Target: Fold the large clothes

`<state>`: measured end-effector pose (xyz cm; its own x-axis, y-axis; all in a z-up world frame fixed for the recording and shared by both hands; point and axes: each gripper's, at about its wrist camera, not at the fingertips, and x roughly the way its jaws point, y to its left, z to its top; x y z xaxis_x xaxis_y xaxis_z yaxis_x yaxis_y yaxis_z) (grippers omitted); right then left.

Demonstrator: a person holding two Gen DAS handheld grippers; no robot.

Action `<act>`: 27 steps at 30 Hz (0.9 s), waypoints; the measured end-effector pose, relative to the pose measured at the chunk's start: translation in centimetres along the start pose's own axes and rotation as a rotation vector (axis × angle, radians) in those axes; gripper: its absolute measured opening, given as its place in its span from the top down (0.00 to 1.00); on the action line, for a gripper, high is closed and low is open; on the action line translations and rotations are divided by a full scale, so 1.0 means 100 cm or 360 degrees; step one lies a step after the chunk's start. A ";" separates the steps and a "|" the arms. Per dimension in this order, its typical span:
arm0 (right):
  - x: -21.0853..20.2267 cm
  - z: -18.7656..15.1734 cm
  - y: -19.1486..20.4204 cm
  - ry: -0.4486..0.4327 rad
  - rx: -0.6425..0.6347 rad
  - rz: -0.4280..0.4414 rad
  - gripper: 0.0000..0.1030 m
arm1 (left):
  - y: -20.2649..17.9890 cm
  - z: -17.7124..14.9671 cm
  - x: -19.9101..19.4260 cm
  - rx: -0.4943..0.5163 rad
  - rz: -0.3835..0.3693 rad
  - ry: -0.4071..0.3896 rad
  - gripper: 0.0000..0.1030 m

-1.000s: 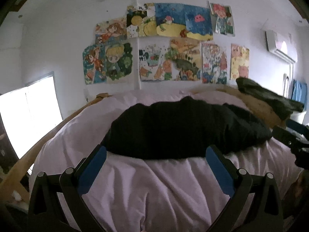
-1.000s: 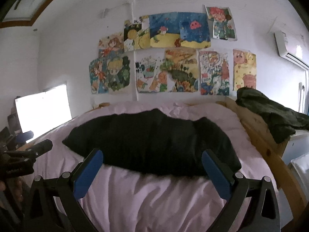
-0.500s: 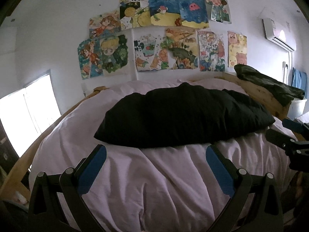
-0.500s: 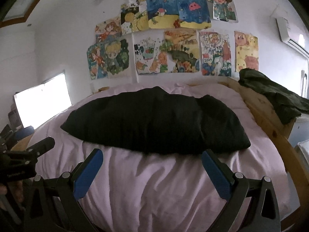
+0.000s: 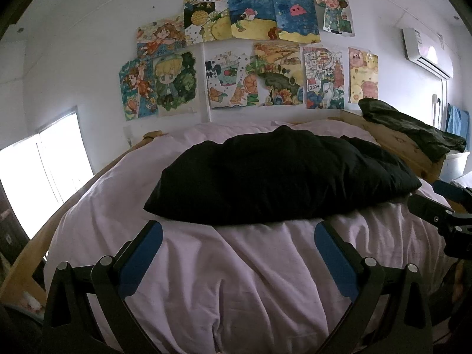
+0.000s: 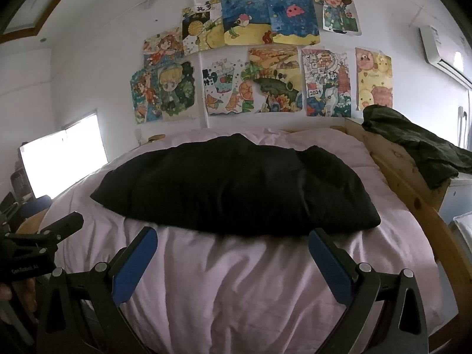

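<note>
A large black garment (image 5: pixel 277 177) (image 6: pixel 236 188) lies spread across the far half of a bed covered in pale pink bedding (image 5: pixel 236 280) (image 6: pixel 236 280). My left gripper (image 5: pixel 238 233) hovers open over the bare bedding just short of the garment's near edge, nothing between its blue pads. My right gripper (image 6: pixel 233 239) is open too, at the same near edge and further right. Each gripper shows at the side of the other's view: the right one (image 5: pixel 442 212), the left one (image 6: pixel 38 242).
A wooden bed rail (image 6: pixel 413 194) runs along the right side, with a dark green garment (image 6: pixel 413 144) draped over its far end. Colourful drawings (image 5: pixel 244 56) cover the wall behind the bed. A bright window (image 5: pixel 44 171) is at the left, an air conditioner (image 5: pixel 427 50) high at the right.
Both grippers have moved closer to the bed and tilted down, so the garment looks bigger and nearer. Both stayed open and the garment has not moved.
</note>
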<state>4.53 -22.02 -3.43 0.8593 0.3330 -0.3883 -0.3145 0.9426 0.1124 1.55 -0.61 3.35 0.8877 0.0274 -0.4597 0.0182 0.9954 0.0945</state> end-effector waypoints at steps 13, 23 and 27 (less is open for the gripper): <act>0.000 0.000 0.001 0.0001 0.0000 -0.0003 0.00 | 0.003 0.000 0.000 0.0001 -0.0005 0.0001 0.02; 0.000 0.000 0.001 0.0001 -0.0001 -0.0003 0.00 | 0.003 0.000 0.000 -0.0001 -0.0002 0.0000 0.02; 0.000 0.000 0.000 0.0001 0.0001 -0.0002 0.00 | 0.003 0.000 0.000 0.0001 -0.0003 0.0001 0.02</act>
<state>4.51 -21.98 -3.39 0.8594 0.3315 -0.3892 -0.3129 0.9431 0.1124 1.57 -0.27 3.36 0.8874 0.0258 -0.4602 0.0200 0.9954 0.0942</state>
